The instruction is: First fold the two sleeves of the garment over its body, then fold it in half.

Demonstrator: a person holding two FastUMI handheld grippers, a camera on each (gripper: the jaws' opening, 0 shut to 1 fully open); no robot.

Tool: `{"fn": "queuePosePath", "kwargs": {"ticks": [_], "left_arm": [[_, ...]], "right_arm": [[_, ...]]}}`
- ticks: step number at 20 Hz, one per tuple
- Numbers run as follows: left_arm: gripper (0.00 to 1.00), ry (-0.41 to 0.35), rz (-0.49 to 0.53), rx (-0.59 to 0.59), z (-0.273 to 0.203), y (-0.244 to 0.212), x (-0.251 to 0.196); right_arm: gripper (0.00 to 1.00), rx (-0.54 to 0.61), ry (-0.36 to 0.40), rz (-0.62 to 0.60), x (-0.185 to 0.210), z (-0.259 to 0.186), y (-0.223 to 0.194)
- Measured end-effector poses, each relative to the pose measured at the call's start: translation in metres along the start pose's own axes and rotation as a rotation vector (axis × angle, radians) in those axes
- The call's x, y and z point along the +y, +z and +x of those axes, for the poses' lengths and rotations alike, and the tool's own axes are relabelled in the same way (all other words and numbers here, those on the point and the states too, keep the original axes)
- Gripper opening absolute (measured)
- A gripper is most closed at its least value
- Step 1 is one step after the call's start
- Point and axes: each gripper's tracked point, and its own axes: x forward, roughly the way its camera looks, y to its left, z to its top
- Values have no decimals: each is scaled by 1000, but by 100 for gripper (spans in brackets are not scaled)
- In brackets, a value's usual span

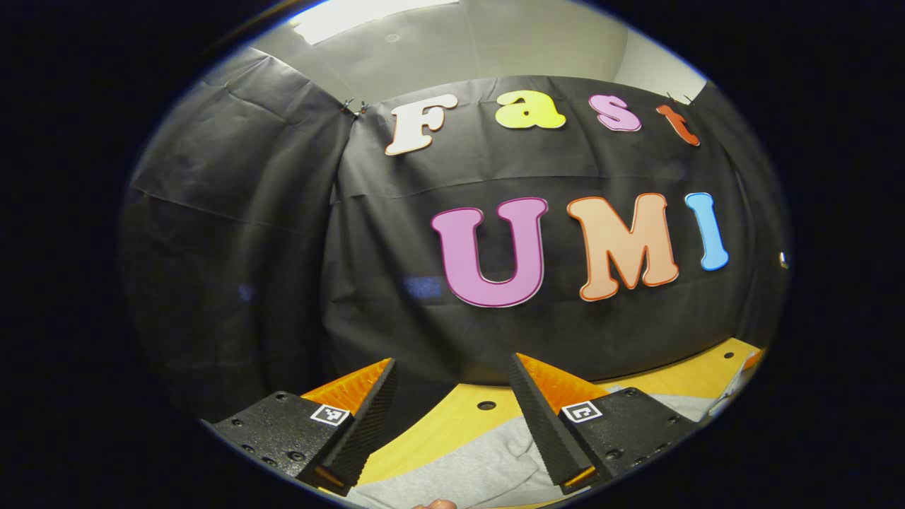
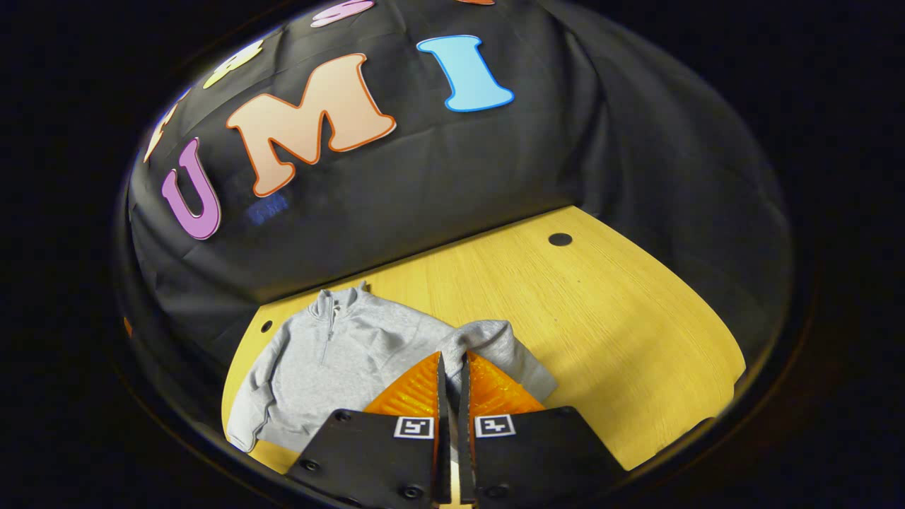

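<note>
Left gripper view
Left gripper (image 1: 452,367): raised, aimed at the booth wall; fingers (image 1: 368,424) spread wide, released, nothing between them.
Garment (image 1: 466,470): grey, lying on the worktop (image 1: 452,424) low in the view, below and between the two fingers; a further part of it runs off to the right behind the right finger.
Worktop: yellow wood, a small dark hole (image 1: 486,406) near its far edge.
Hand (image 1: 436,504): a fingertip peeks in at the very bottom edge.

Right gripper view
Right gripper (image 2: 450,360): fingers (image 2: 417,392) drawn nearly together over a fold of the garment's right sleeve (image 2: 495,346); whether they pinch the cloth I cannot tell.
Garment (image 2: 339,360): grey zip-neck pullover, flat on the left part of the worktop (image 2: 601,332), collar toward the far wall, left sleeve down its left side.
Right sleeve: bunched and lifted at the fingertips, cuff end trailing to the right.
Worktop: a dark hole (image 2: 560,239) at the far right, another (image 2: 266,326) at the left by the garment's shoulder.
</note>
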Motion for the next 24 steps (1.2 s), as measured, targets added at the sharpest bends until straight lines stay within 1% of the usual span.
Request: {"fn": "queuePosePath", "kwargs": {"ticks": [1, 2, 3, 4, 11, 12, 14, 15, 20, 24], "left_arm": [[93, 13, -2, 3, -1, -1, 8], [93, 25, -2, 7, -2, -5, 16], [96, 36, -1, 5, -3, -7, 24], [93, 47, 1, 6, -5, -8, 33], [93, 105, 10, 27, -11, -20, 80], [96, 112, 13, 29, -11, -22, 86], [96, 127, 16, 37, -14, -27, 99], [93, 133, 17, 41, -14, -27, 104], [93, 162, 30, 60, -21, -39, 132], [93, 190, 30, 72, -29, -45, 157]], "right_arm": [[7, -5, 9, -8, 10, 4, 4], [5, -9, 18, -18, 20, 7, 6], [7, -10, 27, -30, 31, 10, 9], [7, -11, 38, -40, 42, 11, 10], [7, -14, 128, -114, 130, 26, 5], [7, -13, 139, -123, 142, 28, 3], [7, -7, 164, -126, 167, 33, 0], [7, -4, 178, -125, 178, 35, -4], [6, 17, 244, -173, 242, 46, -20], [7, 62, 302, -206, 290, 52, -46]]}}
